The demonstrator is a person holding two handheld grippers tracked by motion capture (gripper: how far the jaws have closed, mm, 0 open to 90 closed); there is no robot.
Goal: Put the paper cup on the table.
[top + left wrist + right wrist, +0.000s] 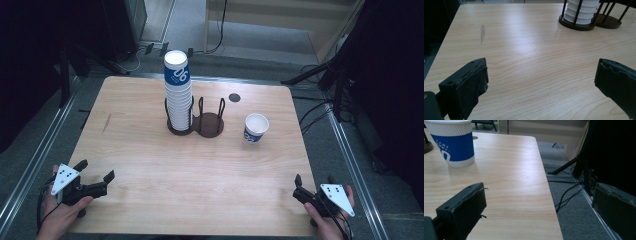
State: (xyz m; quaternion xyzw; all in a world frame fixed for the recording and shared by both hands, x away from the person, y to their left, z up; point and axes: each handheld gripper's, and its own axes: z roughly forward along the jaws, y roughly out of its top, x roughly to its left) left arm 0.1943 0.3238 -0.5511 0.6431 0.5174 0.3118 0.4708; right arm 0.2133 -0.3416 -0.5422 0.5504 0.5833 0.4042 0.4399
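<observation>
A tall stack of white ribbed paper cups (179, 95) with a blue-banded cup on top stands in the left ring of a dark brown two-ring holder (210, 125); the right ring is empty. The stack's base (581, 12) shows far right in the left gripper view. A single blue-and-white cup (256, 128) stands upright to the holder's right, and is the cup (454, 143) at top left of the right gripper view. My left gripper (95, 171) rests open at the table's near-left corner, open (541, 72) over bare wood. My right gripper (314, 179) is open at the near-right corner, its jaws (539, 195) straddling the table's right edge.
The wooden table (150, 160) has a small dark round grommet (234, 97) behind the holder and a grey scuff (482, 32) at its left. Black stand legs and cables (571, 167) lie on the grey floor beyond the right edge.
</observation>
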